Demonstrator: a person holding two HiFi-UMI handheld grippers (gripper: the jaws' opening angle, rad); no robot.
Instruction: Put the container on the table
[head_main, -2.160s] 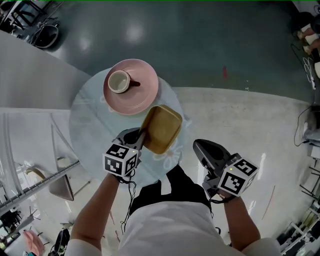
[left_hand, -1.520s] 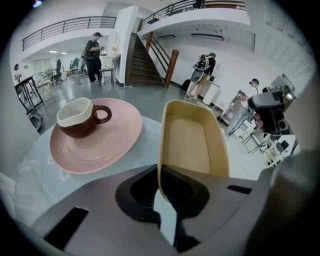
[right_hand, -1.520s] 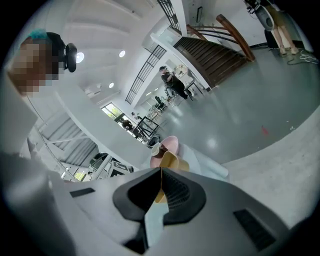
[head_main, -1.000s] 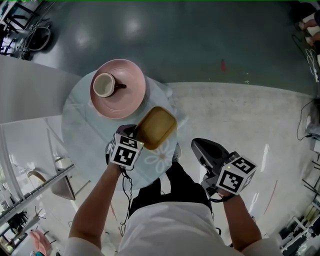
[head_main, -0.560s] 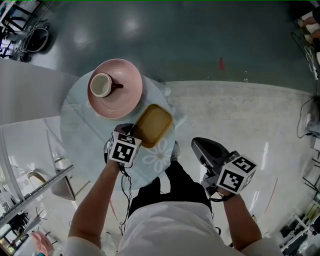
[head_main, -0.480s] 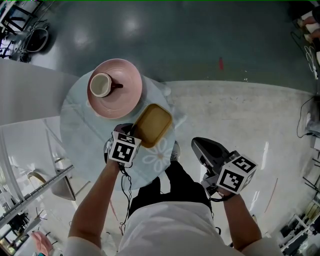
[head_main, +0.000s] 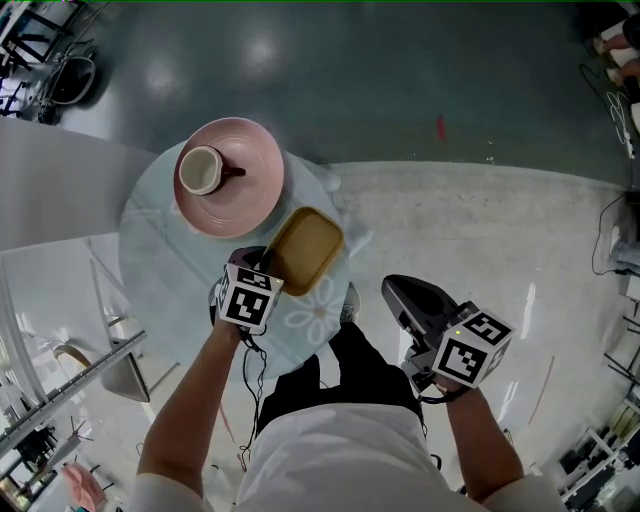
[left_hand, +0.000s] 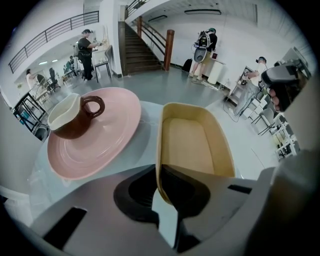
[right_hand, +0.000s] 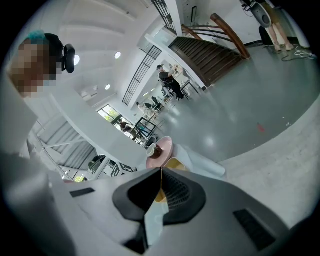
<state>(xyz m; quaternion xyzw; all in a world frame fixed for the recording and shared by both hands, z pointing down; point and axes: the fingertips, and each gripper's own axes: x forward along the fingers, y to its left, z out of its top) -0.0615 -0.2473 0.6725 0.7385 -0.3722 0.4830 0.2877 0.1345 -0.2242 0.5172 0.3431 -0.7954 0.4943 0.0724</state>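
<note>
While we clamp the left gripper (head_main: 268, 268) (left_hand: 159, 186) onto it, the tan rectangular shallow container (head_main: 304, 250) (left_hand: 194, 142) sits over the lower right part of the round pale surface with a white flower print (head_main: 165, 265), close to that edge. In the left gripper view the jaws are clenched on the container's near rim, one pad outside the wall and one inside, and the tray stretches away from us up the middle of the frame with nothing in it. We cannot tell whether its base touches the surface.

Just up and left of the container in the head view lies the round pink plate (head_main: 232, 178) (left_hand: 97, 137), near the container but apart from it. On the plate stands the brown cup with a white inside (head_main: 203, 170) (left_hand: 70, 117), its handle turned toward the container.

Our right gripper (head_main: 408, 298) (right_hand: 160, 181) hangs off the surface, at the lower right of the head view, over the pale floor (head_main: 500, 240). Its jaws are pressed together with nothing between them.
</note>
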